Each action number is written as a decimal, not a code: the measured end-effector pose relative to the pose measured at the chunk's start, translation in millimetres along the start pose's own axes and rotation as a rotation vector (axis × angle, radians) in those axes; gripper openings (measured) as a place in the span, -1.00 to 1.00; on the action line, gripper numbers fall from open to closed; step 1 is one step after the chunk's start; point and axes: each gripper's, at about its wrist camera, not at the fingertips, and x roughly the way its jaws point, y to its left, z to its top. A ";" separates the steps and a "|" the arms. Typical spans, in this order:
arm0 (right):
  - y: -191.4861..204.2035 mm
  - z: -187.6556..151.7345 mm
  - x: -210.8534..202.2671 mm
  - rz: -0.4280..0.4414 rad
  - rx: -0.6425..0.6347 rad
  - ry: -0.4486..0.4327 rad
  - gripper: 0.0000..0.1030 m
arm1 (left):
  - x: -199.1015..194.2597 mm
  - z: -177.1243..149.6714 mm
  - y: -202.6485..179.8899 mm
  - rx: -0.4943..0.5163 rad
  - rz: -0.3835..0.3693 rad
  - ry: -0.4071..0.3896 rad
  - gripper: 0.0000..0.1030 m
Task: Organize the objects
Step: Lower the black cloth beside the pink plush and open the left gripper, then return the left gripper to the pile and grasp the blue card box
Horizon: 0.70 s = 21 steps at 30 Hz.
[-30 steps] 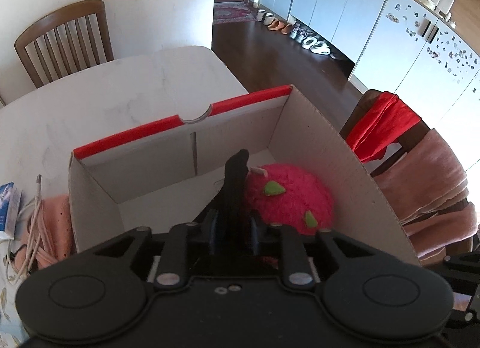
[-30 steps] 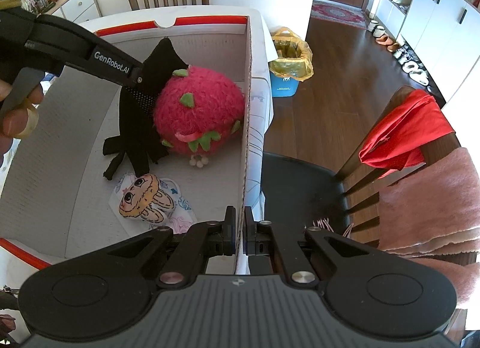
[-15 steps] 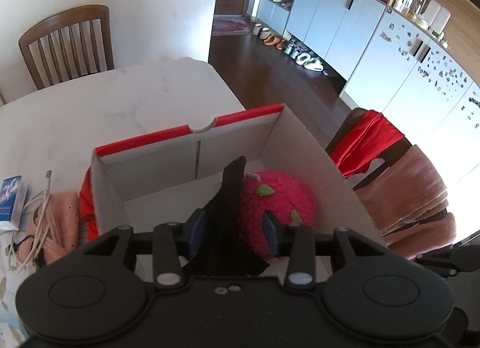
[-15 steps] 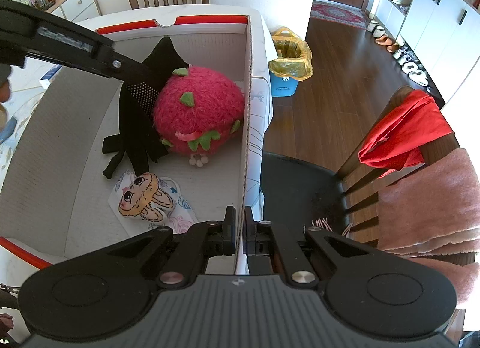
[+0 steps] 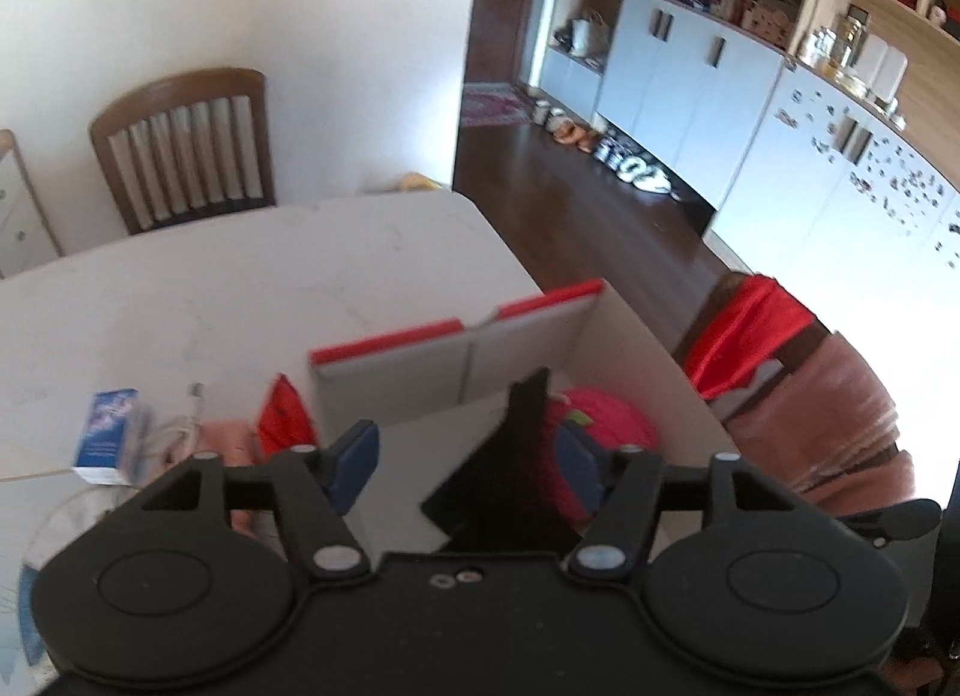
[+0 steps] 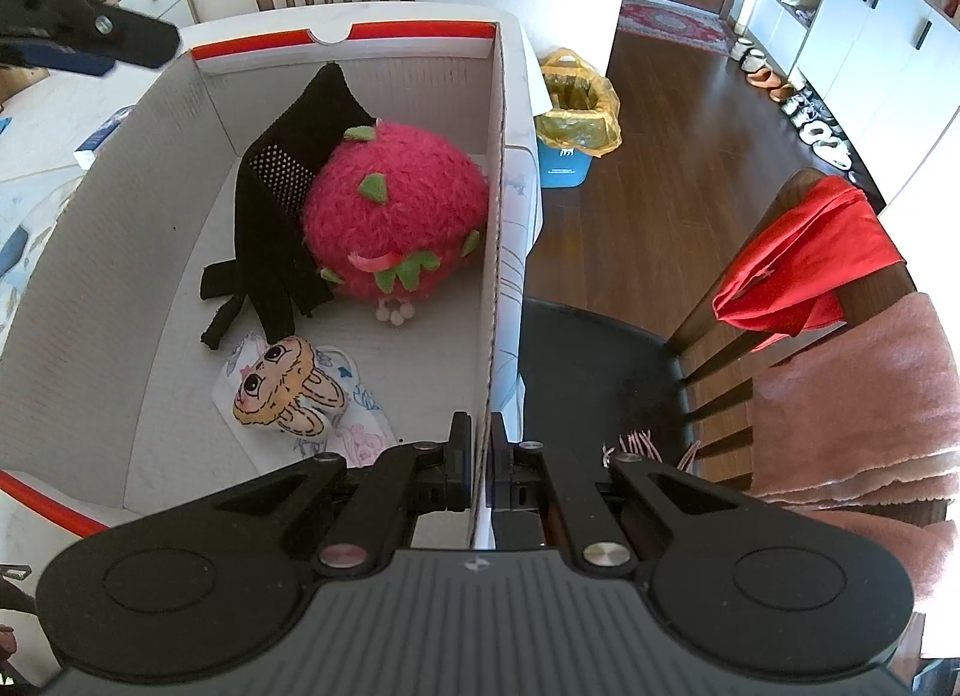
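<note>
Released since the earlier frame: black glove [image 6: 282, 204], leaning on strawberry plush [image 6: 393, 216] inside cardboard box [image 6: 108, 252]; left gripper [image 5: 465, 465] now spread wide above. Right gripper [image 6: 477, 459] pinches the box's near wall; doll pouch [image 6: 288, 390] just ahead-left.

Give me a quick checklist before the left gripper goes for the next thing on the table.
1. Left gripper open and empty: ok.
2. Black glove released inside the box, leaning on the strawberry plush: ok.
3. Right gripper clamped on the box wall: ok.
4. Floor space left in the box: ok.
5. Pink cloth beside the box, free of the white cable: cannot tell.
</note>
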 end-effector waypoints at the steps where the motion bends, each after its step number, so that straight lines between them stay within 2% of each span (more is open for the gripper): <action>1: 0.1 -0.1 -0.1 0.000 0.000 0.000 -0.93 | -2.7 1.3 2.4 0.001 0.003 -0.004 0.29; 5: 0.4 -0.1 -0.8 -0.002 -0.001 0.000 -0.93 | -13.0 3.9 11.9 0.015 0.032 -0.032 0.60; 11: 1.3 0.9 -3.8 -0.009 -0.003 0.000 -0.93 | -21.9 6.0 37.8 0.003 0.086 -0.056 0.86; 15: 1.8 2.2 -4.2 -0.013 -0.008 0.002 -0.93 | -22.2 8.6 65.0 -0.027 0.128 -0.066 0.96; 21: 3.3 3.6 -3.9 -0.027 -0.019 0.009 -0.93 | -16.4 9.1 112.7 -0.061 0.198 -0.047 0.97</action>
